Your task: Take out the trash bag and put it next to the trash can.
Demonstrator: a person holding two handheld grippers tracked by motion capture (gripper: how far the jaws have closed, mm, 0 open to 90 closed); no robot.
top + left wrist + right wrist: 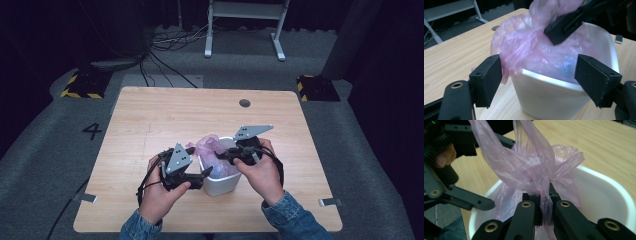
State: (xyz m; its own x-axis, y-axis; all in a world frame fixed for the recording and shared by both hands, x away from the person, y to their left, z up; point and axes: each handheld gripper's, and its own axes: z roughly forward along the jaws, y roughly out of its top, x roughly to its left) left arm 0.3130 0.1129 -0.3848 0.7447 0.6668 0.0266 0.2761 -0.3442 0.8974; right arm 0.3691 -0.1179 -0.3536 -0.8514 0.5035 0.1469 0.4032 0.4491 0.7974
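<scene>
A small white bin (220, 185) stands on the wooden table (150, 115) near its front edge, with a thin pink plastic bag (212, 147) bunched in and above its mouth. My right gripper (541, 195) is shut on a gathered fold of the bag (529, 165), just over the bin's rim (609, 187). My left gripper (539, 67) is open, its two pads level with the bin's near rim (544, 97). The bag's loose edge (524, 47) hangs beside the left pad. The right gripper (564, 27) comes in from above in the left gripper view.
A round cable hole (244, 103) sits at the table's far side. Small metal clips (330, 202) stick out at the front corners. Beyond the table lie floor cables, a white stand (245, 25) and yellow-black blocks (82, 85).
</scene>
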